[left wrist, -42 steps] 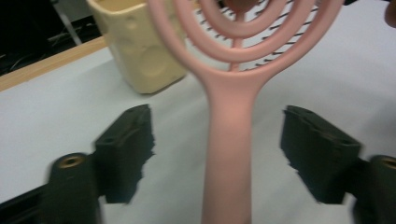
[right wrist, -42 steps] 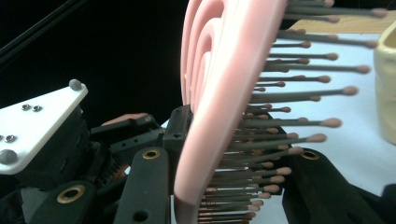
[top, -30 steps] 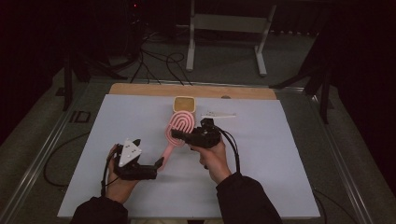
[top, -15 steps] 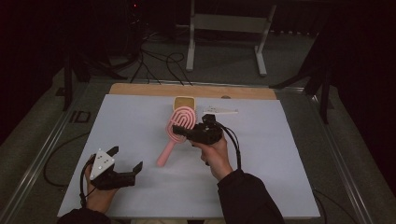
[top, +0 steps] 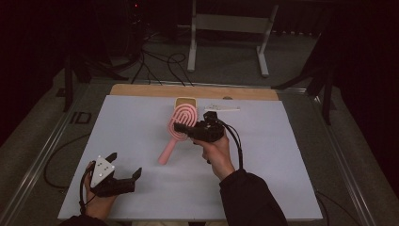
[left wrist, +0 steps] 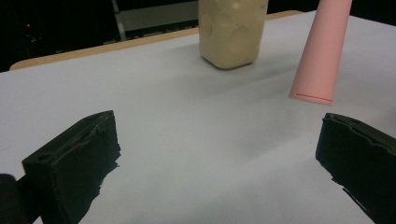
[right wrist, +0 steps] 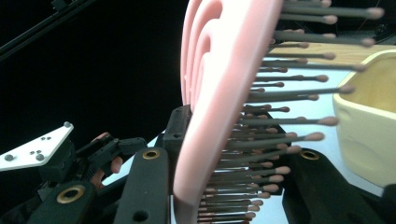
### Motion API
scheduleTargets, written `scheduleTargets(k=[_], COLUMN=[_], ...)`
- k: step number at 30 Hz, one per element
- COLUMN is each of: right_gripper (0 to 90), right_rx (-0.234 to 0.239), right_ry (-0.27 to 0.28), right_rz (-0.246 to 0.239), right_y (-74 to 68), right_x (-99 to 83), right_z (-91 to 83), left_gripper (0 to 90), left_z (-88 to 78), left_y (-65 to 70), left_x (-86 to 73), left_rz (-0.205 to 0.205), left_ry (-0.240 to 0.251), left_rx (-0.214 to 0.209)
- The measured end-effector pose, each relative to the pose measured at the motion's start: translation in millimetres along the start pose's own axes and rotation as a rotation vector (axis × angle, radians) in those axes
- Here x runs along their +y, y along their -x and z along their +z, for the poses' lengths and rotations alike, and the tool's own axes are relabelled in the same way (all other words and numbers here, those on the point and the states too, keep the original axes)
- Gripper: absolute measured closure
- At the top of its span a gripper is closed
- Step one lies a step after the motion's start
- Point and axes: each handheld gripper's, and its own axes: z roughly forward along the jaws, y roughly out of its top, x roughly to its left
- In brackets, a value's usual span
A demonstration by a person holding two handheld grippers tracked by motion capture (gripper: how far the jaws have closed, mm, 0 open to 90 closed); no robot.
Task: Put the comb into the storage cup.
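Two grippers work over a pale sheet (top: 141, 122) that covers the table in the high view. The right gripper (top: 181, 127) sits near the middle, closed on the head of a pink hairbrush (top: 178, 129); the brush slants so its handle points down toward the person's near left, its tip apparently low over the sheet. Holding it by the head probably frees the handle for the other hand or lets the bristles be turned. A cream container (top: 185, 101) stands just behind the brush head, and a small white object (top: 222, 108) lies to its right. The left gripper (top: 124, 176) hovers at the near left corner, well apart from the brush, jaws spread and empty.

From the left gripper view, the two black jaws stand wide with only bare sheet between them. The brush handle (left wrist: 322, 51) hangs ahead to the right and the container (left wrist: 232, 30) stands beyond it.

Along the right gripper view, the jaws squeeze the rim of the brush head (right wrist: 219, 93) edge-on, bristles pointing right toward the container (right wrist: 369, 116). The left gripper (right wrist: 100, 151) shows farther off at lower left.

Compared with a second ago, the left gripper has drawn away from the handle, out to the near left, while the right one keeps its grip in the same place.
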Motion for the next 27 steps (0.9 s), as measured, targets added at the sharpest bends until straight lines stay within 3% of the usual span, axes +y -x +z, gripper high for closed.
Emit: scheduleTargets(k=[4, 27], right_gripper=[63.7, 63.7], right_rx=[-0.004, -0.023], right_ry=[0.001, 0.016], right_rz=[-0.002, -0.015], right_y=[-0.4, -3.6], right_x=[3.7, 28.4], right_z=[-0.2, 7.2], left_gripper=[0.1, 0.1], left_z=[1.8, 3.6], left_y=[0.2, 3.4], left_x=[-2.7, -4.0], left_rz=[0.002, -0.003], left_ry=[-0.01, -0.001], left_rx=[0.022, 0.042])
